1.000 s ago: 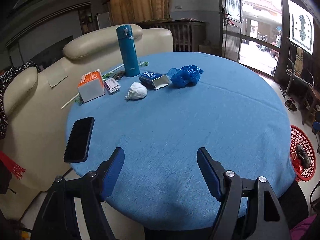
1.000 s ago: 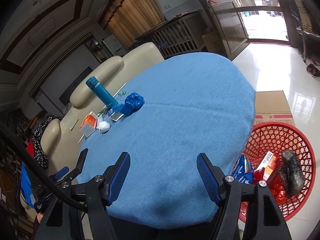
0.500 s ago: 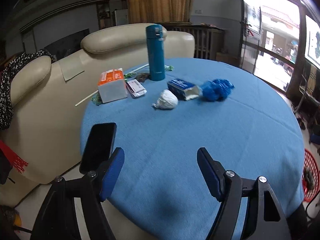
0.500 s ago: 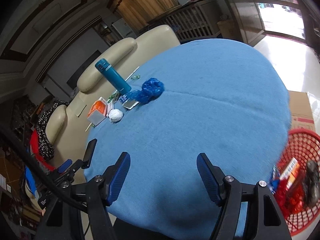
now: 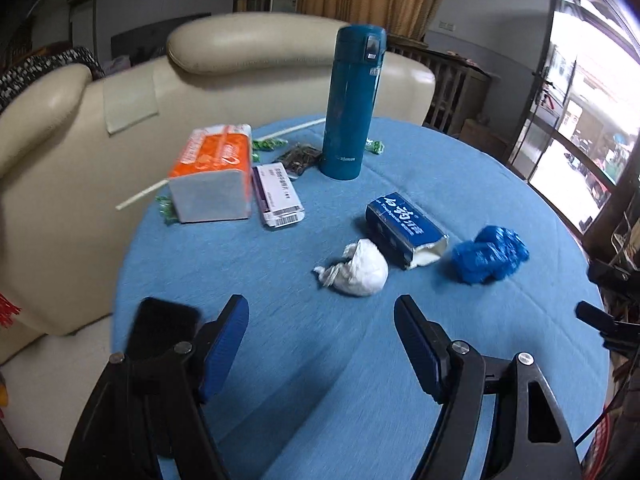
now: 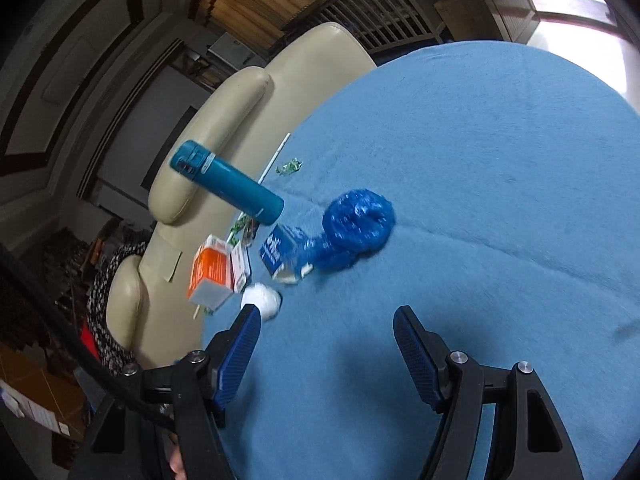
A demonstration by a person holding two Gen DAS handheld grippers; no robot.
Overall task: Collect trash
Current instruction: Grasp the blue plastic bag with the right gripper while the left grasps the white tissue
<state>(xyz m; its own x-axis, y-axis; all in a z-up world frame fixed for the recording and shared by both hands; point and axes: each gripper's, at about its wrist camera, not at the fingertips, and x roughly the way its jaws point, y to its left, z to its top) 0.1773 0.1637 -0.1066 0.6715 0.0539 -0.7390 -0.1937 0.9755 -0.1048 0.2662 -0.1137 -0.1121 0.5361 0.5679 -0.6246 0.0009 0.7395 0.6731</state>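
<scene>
Both tools are empty and spread apart, with nothing between their blue pads: the left gripper (image 5: 320, 340) hangs over the near edge of the round table (image 5: 400, 420), and the right gripper (image 6: 326, 344) hovers above the same blue cloth, angled down toward the clutter. The trash sits in a loose cluster on the far left part of the table, well apart from both tools. Nearest the left gripper is a crumpled white tissue wad (image 5: 358, 268), just ahead of its jaws and roughly on their line, which makes it the likely first pick. Just right of it lies a torn blue toothpaste box (image 5: 406, 228), open end toward the near right, and right of that a scrunched blue plastic bag (image 5: 490, 254); in the right wrist view that bag (image 6: 356, 228) lies closest to the right gripper's line, so it is probably that hand's target. Farther off stand a teal flask (image 5: 350, 100), upright and surely not trash, an orange tissue pack (image 5: 214, 172) with a small white-and-purple box (image 5: 280, 194) just beside it, some green candy wrappers (image 5: 268, 145) and a thin white straw (image 5: 224, 162) along the far left edge. A black phone (image 5: 160, 330) rests at the near left rim, partly behind the left finger, so a careless sweep could knock it. The right view is motion-blurred, so whether the bag touches the toothpaste box cannot be told.
</scene>
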